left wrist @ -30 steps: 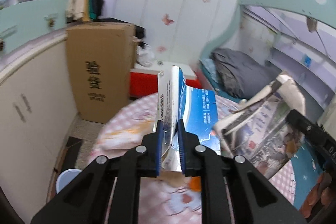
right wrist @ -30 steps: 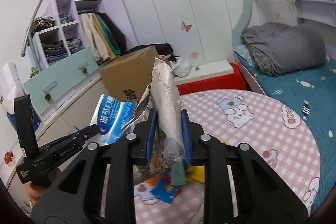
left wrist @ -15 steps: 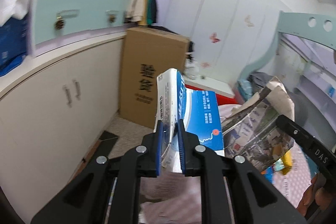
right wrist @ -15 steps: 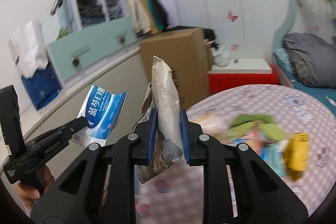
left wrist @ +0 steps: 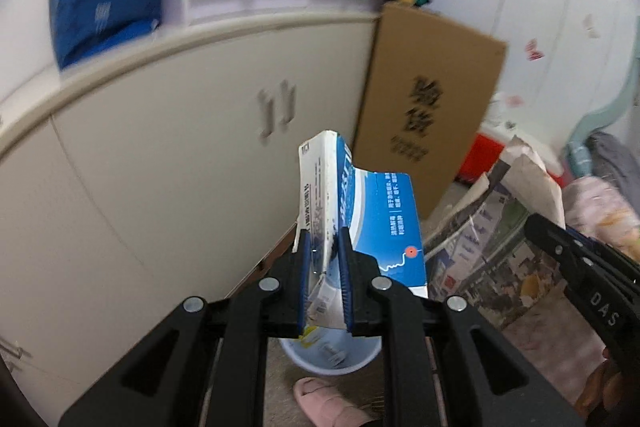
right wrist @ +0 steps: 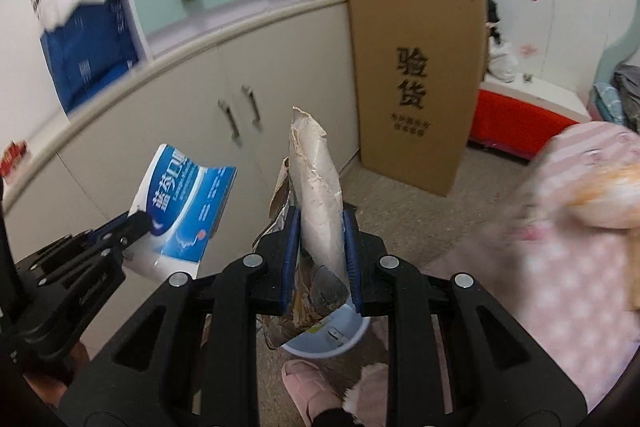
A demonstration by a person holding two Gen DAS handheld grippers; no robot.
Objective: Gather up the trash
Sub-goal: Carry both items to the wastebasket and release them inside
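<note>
The left claw [left wrist: 325,279] pinches a flattened blue-and-white carton [left wrist: 360,219] by its lower edge; light, stiff card. The right claw [right wrist: 322,259], jaws just eased slightly, clasps crumpled paper packaging [right wrist: 320,203], soft, light, slip-prone. Both hang over the pale bin [right wrist: 344,339].

Both views are taken from close behind the tongs, angled down toward the floor. The cream cabinet [left wrist: 160,163], cardboard box [right wrist: 416,83] and pale bin [right wrist: 344,339] are shared.
</note>
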